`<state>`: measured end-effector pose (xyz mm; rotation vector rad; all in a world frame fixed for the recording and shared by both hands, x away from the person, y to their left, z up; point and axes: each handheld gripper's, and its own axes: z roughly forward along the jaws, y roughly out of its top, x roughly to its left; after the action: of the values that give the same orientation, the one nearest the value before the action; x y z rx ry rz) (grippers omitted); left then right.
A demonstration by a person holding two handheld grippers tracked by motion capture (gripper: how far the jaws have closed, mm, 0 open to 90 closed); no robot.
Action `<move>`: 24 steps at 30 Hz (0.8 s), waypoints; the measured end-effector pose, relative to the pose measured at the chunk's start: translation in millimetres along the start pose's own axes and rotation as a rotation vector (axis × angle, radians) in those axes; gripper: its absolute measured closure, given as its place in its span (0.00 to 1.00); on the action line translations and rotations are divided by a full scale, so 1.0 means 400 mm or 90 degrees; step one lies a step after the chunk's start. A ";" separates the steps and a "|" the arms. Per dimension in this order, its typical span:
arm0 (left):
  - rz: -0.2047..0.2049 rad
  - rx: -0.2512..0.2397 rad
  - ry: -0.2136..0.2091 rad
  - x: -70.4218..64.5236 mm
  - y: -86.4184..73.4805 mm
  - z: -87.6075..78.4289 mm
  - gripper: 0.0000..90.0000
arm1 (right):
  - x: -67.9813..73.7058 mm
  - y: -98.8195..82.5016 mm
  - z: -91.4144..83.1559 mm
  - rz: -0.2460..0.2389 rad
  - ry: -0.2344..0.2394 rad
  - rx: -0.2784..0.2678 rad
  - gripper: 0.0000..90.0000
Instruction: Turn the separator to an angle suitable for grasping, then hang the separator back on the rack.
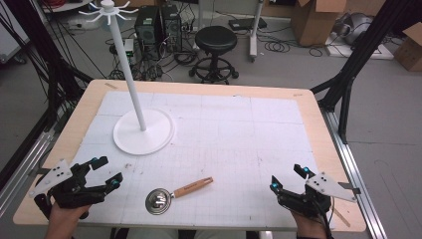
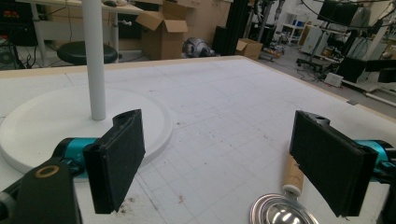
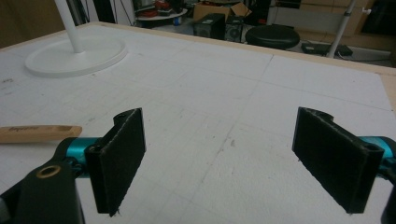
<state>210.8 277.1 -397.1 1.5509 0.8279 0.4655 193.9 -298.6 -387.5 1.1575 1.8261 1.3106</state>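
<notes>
Only lettering in sight is a dark stamp on the wooden handle (image 3: pixel 39 133), at nine o'clock, too blurred to read.

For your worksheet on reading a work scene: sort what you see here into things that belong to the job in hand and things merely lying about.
Belongs to the job:
- metal scoop with wooden handle
- white hook stand
- left gripper, open
- right gripper, open

Merely lying about:
- black stool
- cardboard boxes
- computer towers
</notes>
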 end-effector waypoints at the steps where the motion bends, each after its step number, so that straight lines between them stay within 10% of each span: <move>1: 0.000 0.001 0.002 0.000 0.000 0.002 0.21 | 0.000 0.000 0.000 0.001 0.001 0.001 0.18; 14: 0.008 0.034 -0.014 -0.006 0.000 0.034 0.20 | -0.003 -0.001 -0.005 0.017 -0.006 0.001 0.18; 24: 0.037 0.123 -0.116 -0.075 0.000 0.130 0.22 | -0.006 -0.001 0.000 0.019 0.009 0.002 0.18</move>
<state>228.2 219.6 -400.5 1.7709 0.7039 0.2879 194.9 -300.6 -387.9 1.1839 1.8287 1.3359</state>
